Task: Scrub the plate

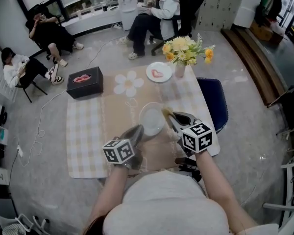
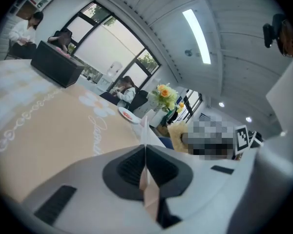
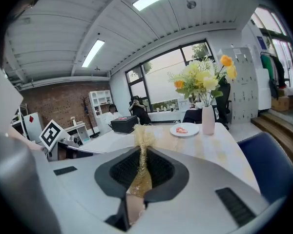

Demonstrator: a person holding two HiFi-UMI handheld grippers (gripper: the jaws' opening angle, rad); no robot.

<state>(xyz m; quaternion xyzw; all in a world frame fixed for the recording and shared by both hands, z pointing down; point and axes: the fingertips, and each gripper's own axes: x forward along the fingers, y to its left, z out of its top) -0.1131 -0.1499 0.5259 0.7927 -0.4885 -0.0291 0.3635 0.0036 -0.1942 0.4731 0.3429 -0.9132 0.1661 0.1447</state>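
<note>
The left claw is gripping the plate by its near rim, jaws pressed together on the thin white edge. The plate is sitting tilted over the middle of the tabletop; I cannot tell whether its far rim is touching the cloth. The right claw is clamping a golden scrubber, jaws closed on its narrow stem, and the frayed head is poking out at the plate's right rim.

To my eye, the rim hold is looking like the weak spot. Only a sliver of plate is lying between the jaws, so a hard push from the scrubber on the far side would be levering the plate round that pinch. It could be twisting out and dropping to the tabletop. Scrubbing from the right while the grip is sitting at the near left is asking for exactly that turning.

The scrubber is looking risky too. It is being held by a thin bunch of strands. Dragging it across the plate could be pulling it out of the jaws, or bending it flat so the claw's tips are scraping the plate instead.

A vase of flowers is standing beyond the plate, near enough that a wide forward stroke or a slipping plate could be knocking it over.
</note>
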